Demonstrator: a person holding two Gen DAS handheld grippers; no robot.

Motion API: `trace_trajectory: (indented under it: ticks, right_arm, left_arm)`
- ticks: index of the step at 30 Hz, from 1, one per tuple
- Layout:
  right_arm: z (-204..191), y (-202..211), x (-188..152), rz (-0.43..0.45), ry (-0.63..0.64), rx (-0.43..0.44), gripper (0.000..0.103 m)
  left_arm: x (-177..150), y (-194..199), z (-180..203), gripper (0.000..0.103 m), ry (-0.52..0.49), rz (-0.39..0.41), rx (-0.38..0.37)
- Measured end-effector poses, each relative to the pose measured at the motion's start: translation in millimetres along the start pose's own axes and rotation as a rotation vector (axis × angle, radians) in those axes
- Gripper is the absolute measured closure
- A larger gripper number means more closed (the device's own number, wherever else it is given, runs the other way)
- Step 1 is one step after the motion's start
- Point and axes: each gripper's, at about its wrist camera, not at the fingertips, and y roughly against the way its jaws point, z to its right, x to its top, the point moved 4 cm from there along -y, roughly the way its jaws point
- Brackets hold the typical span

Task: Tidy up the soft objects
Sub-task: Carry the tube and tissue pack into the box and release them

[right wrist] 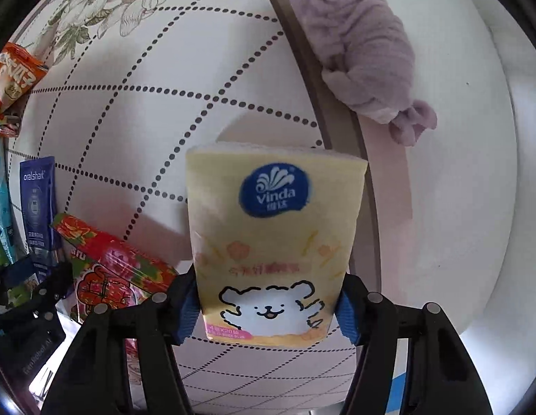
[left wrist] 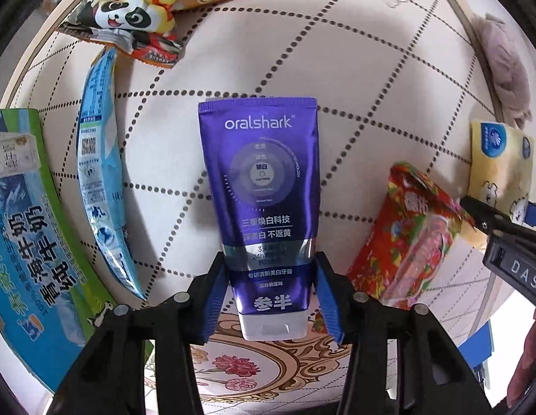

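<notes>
In the left wrist view, the left gripper is clamping the purple toothpaste tube low on its body, just above the white cap, with the crimped end pointing away toward the tabletop's far edge. The foil is slick and the tube tapers, so it may be sliding out of the blue pads if pressure eases. A red floral packet is lying just beside it, and the right gripper is crowding in nearby, risking a knock.

In the right wrist view, the right gripper is squeezing the yellow tissue pack at its lower end, near the tabletop's right edge. Being soft, the pack may be buckling and drooping. A lilac towel is lying past that edge.
</notes>
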Motion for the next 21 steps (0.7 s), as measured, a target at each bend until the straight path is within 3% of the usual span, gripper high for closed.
trace_trajectory:
  ticks: [9,21]
  right_arm:
    - [22,25,-40,0.075,-0.014,0.083,0.037]
    - [-13,129,-69,0.231,0.102,0.186,0.037]
  left_arm:
    - [-40,53,-37,0.058,0.009,0.123,-0.019]
    - [-101,157,-73,0.058,0.079,0.315,-0.138]
